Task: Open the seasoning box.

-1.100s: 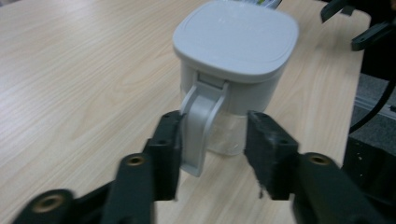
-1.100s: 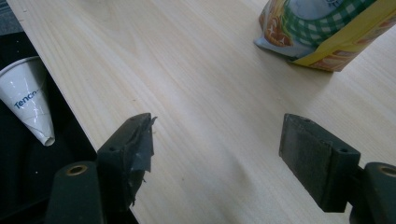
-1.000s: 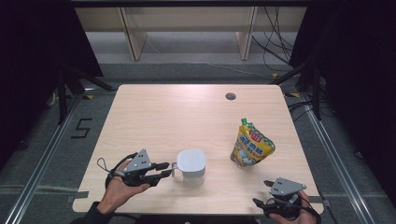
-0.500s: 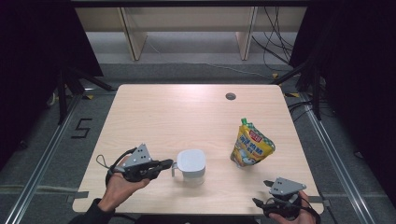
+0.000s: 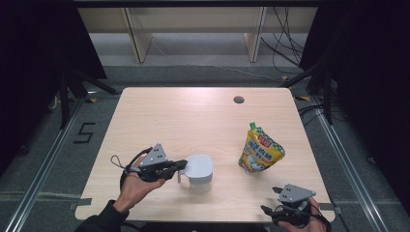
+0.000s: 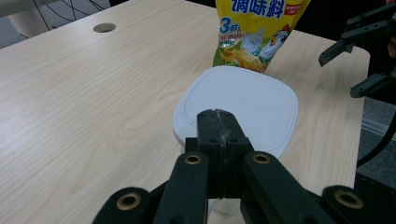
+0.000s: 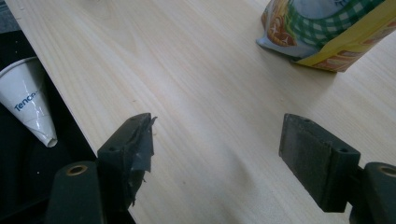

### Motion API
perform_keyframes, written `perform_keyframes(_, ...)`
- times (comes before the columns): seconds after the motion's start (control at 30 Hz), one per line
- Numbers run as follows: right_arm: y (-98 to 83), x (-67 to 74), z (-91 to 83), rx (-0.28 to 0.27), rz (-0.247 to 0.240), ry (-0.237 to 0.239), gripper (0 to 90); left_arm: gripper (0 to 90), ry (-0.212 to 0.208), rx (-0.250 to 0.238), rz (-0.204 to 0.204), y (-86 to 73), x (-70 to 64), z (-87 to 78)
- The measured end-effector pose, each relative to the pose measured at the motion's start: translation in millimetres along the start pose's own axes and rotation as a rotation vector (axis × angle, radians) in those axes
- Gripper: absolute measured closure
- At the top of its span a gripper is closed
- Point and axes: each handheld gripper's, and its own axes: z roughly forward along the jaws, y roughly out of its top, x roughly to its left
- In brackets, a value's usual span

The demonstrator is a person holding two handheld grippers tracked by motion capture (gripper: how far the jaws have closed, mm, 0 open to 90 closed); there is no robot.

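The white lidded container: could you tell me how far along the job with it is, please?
Done: the left gripper is at the white container, jaws shut at the near rim of the lid; whether they pinch anything is unclear. In hand: that contact only, lid on. Left, probably: opening it and using the seasoning pouch, which stands untouched while the right gripper rests open.

A white lidded container (image 5: 199,170) sat on a pale wood-grain table (image 5: 183,116) beside a yellow seasoning pouch (image 5: 260,152) printed with a green-and-white check band, a red label and blue lettering. Both grippers' jaws were black, their top plates grey. A white paper cone (image 7: 27,99) carried blue lettering.
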Motion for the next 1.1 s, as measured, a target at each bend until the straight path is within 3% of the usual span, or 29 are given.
perform_keyframes(0.07, -0.8, 1.3, 0.7, -0.011, 0.028, -0.001, 25.6, 88.9, 0.0, -0.005, -0.004, -0.6, 0.0, 0.0)
perform_keyframes(0.2, -0.6, -1.0, -0.3, -0.038, 0.026, -0.007, 22.8, 88.9, -0.009, -0.008, 0.005, -1.3, 0.9, 0.1)
perform_keyframes(0.33, 0.1, 0.4, -1.6, -0.054, 0.061, -0.022, 23.0, 88.9, 0.0, -0.016, -0.018, -3.8, 1.0, -1.5)
perform_keyframes(0.43, 1.2, 0.0, -1.8, -0.074, 0.051, -0.021, 22.5, 88.8, 0.001, -0.015, -0.011, -4.2, 1.4, -2.2)
perform_keyframes(0.5, 2.6, 1.5, -3.2, -0.086, 0.053, -0.008, 27.9, 88.7, 0.005, -0.016, -0.024, -5.0, 1.1, -2.8)
perform_keyframes(0.57, 4.6, 2.9, -3.2, -0.107, 0.004, 0.006, 32.8, 88.8, 0.008, -0.017, -0.024, -5.9, 1.9, -3.2)
perform_keyframes(0.7, 5.9, 7.1, -3.2, -0.09, 0.041, 0.019, 35.6, 88.7, 0.007, -0.018, -0.021, -7.3, 3.0, -3.8)
perform_keyframes(0.73, 6.7, 5.1, -1.7, -0.1, 0.003, 0.025, 39.6, 88.7, 0.014, -0.016, -0.04, -8.0, 1.4, -3.9)
perform_keyframes(0.77, 7.4, 5.2, -2.0, -0.113, -0.004, 0.031, 41.5, 88.7, 0.01, -0.019, -0.035, -8.1, 2.2, -3.8)
perform_keyframes(0.83, 8.2, 6.4, -2.8, -0.119, 0.018, 0.041, 43.0, 88.6, 0.01, -0.021, -0.04, -8.5, 2.2, -3.9)
perform_keyframes(0.87, 11.4, 7.4, -2.9, -0.154, 0.022, 0.056, 45.4, 88.6, 0.011, -0.021, -0.046, -9.0, 2.3, -4.1)
perform_keyframes(1.1, 30.6, 12.4, 11.1, -0.213, 0.039, 0.105, 43.3, 88.5, 0.011, -0.021, -0.038, -8.9, 3.0, -4.2)
